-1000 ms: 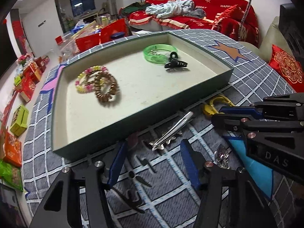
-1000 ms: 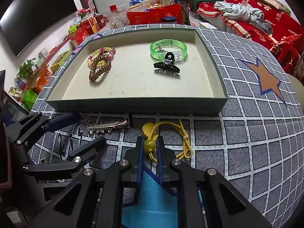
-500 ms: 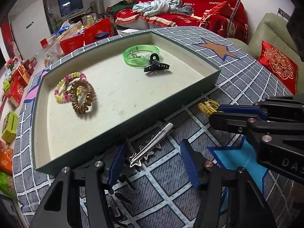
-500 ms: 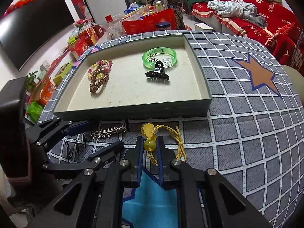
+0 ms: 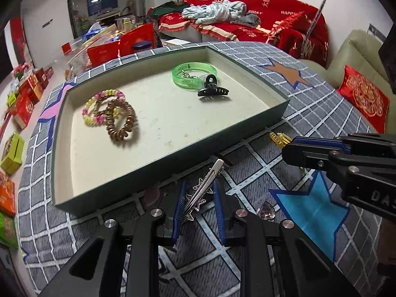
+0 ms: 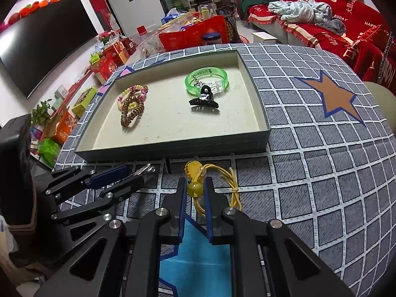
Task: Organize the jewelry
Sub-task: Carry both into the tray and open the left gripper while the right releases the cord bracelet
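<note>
A silver hair clip with stars [image 5: 203,188] lies on the checked cloth just in front of the grey-green tray [image 5: 173,159]. My left gripper [image 5: 198,198] straddles it; its jaws are closing, with a sliver of gap still showing beside the clip. My right gripper [image 6: 195,193] is shut on the yellow bead of a yellow hair tie [image 6: 194,189], whose cord loops to the right. The tray [image 6: 173,148] holds a green bangle [image 5: 194,74], a black claw clip [image 5: 212,90], a pink-yellow bead bracelet [image 5: 99,106] and a brown spiral tie [image 5: 121,121].
A clear teardrop gem [image 5: 266,210] lies on the cloth by the left gripper's right finger. The right gripper [image 5: 292,148] reaches in from the right of the left view. Beyond the round table are a red-covered sofa [image 5: 259,24], floor boxes [image 6: 109,64] and a dark screen [image 6: 44,42].
The left jaws have narrowed from wide apart to close around the silver clip, which now lies squarely between them. The right gripper has kept its grip on the yellow bead.
</note>
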`<act>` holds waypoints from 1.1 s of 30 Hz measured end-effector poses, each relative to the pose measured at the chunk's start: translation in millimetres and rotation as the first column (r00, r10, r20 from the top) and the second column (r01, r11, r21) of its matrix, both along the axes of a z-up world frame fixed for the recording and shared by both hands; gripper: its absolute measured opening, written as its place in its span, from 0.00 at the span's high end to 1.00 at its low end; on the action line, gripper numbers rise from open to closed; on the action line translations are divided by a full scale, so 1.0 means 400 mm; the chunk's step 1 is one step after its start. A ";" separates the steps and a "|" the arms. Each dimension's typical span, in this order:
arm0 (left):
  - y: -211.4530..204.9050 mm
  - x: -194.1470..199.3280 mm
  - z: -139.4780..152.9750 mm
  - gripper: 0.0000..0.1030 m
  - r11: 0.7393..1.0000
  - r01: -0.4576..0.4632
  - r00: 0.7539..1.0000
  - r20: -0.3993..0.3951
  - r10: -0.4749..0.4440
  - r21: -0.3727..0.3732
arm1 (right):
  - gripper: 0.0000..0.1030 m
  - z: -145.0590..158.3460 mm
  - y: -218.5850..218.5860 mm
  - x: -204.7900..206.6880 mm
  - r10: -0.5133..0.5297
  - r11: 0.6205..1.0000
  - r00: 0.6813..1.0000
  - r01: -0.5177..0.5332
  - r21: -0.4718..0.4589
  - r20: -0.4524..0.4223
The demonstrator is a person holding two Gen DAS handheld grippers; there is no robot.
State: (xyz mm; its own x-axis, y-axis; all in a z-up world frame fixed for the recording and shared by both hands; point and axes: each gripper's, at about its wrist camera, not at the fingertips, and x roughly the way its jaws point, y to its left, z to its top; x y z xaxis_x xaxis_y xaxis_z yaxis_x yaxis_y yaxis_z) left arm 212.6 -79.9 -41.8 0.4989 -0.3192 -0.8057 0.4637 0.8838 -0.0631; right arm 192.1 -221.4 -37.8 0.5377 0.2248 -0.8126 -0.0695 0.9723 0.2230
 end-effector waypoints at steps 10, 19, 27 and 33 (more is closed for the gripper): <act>0.050 -0.039 0.072 0.61 0.998 -0.022 0.999 0.038 0.024 -0.057 | 0.86 0.052 -0.011 -0.011 -0.025 1.000 0.999 0.024 0.020 0.038; 0.112 -0.009 0.142 0.61 0.995 -0.072 0.991 0.104 0.079 -0.071 | 0.86 0.107 0.010 0.033 -0.019 1.000 0.996 0.017 0.021 0.085; 0.155 0.093 0.147 0.61 0.985 -0.159 0.979 0.118 0.165 -0.062 | 0.86 0.110 0.057 0.137 0.015 0.999 0.997 -0.018 0.035 0.082; 0.168 0.162 0.105 0.61 0.980 -0.197 0.975 0.096 0.199 -0.029 | 0.86 0.080 0.099 0.225 0.042 0.999 0.997 -0.044 0.027 0.060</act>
State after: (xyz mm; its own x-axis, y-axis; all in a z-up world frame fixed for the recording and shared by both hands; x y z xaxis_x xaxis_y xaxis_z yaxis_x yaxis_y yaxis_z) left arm 277.4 -12.8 0.1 0.6300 -0.2211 -0.7445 0.2842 0.9578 -0.0439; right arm 282.1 -182.0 -6.0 0.5741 0.2711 -0.7726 -0.1252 0.9616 0.2444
